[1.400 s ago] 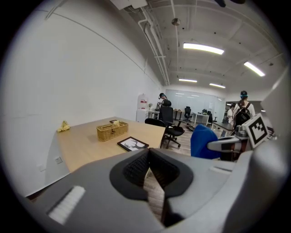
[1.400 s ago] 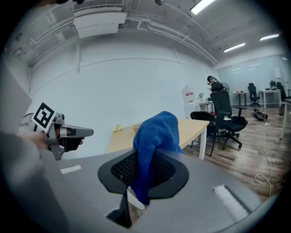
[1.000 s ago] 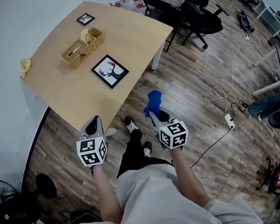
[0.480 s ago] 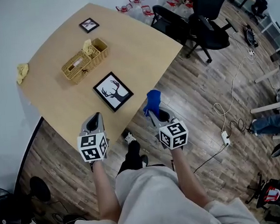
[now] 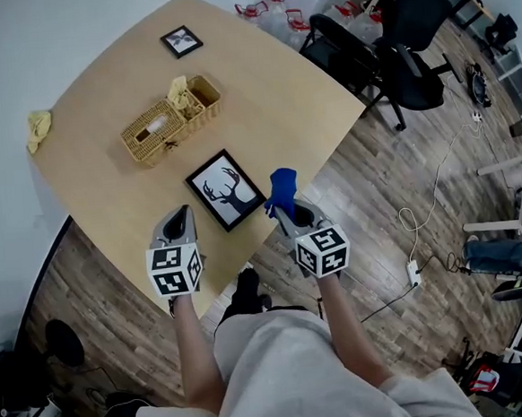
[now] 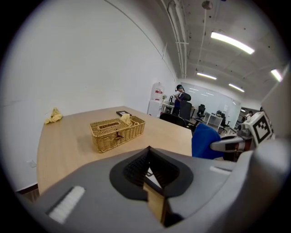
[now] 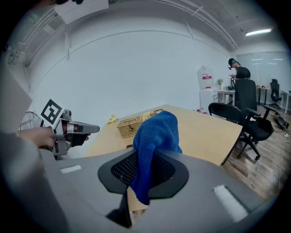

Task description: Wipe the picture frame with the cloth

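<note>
Blue cloth (image 5: 283,187) is clamped by its lower end in the right gripper (image 5: 282,214). The fingers (image 7: 204,177) are closed hard on the fabric, and the free end stands up and folds over above them. Held this way, a loose pad of cloth leads the tool, which suits pressing it down onto a flat surface.

Task item: the deer picture frame (image 5: 226,190) lies flat on the wooden counter (image 5: 279,94), close to the near edge and ahead of both grippers, roughly between them. In the head view the cloth sits just beside the frame's right corner. The right gripper view shows it raised in the air, so contact is judged not yet made and wiping not yet begun.

Left gripper (image 5: 183,215): its fingers (image 6: 91,182) are drawn together with nothing between them, and they touch nothing. It hovers over the counter edge just beside the frame's near left side. This placement is judged to leave it ready to steady the frame, which could slide on the smooth top under a wiping stroke.

Other items, all well apart from the work: a wicker tissue basket (image 5: 169,120), a small picture frame (image 5: 181,40) and a yellow rag (image 5: 39,126).
</note>
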Demonstrator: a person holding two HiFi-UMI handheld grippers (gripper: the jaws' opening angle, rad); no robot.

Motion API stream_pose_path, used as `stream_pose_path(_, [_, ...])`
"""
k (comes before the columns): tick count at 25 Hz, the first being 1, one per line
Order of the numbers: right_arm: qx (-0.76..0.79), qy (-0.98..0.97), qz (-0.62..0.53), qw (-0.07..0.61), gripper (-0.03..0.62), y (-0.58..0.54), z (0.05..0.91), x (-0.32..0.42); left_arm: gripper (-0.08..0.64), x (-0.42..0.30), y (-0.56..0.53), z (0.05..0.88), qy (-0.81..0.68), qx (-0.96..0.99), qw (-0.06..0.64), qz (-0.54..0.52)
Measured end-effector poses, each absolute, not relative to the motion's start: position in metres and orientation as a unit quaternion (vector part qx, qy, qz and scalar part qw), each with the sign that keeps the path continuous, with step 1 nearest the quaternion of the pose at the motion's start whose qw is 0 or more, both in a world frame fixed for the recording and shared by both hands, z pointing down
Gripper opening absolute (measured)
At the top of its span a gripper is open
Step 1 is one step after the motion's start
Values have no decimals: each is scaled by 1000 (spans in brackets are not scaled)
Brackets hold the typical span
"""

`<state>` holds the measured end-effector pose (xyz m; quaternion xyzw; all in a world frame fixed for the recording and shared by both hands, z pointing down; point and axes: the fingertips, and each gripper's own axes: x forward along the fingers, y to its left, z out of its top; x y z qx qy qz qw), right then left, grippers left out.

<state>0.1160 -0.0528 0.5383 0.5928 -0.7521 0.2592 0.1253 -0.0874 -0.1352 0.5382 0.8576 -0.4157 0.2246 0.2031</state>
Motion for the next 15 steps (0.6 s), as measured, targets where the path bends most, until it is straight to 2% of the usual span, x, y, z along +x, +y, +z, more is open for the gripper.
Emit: stream_pose_path(15, [550, -778, 259, 161, 54, -143, 552, 62, 52, -80, -172, 565, -384, 865, 227, 228])
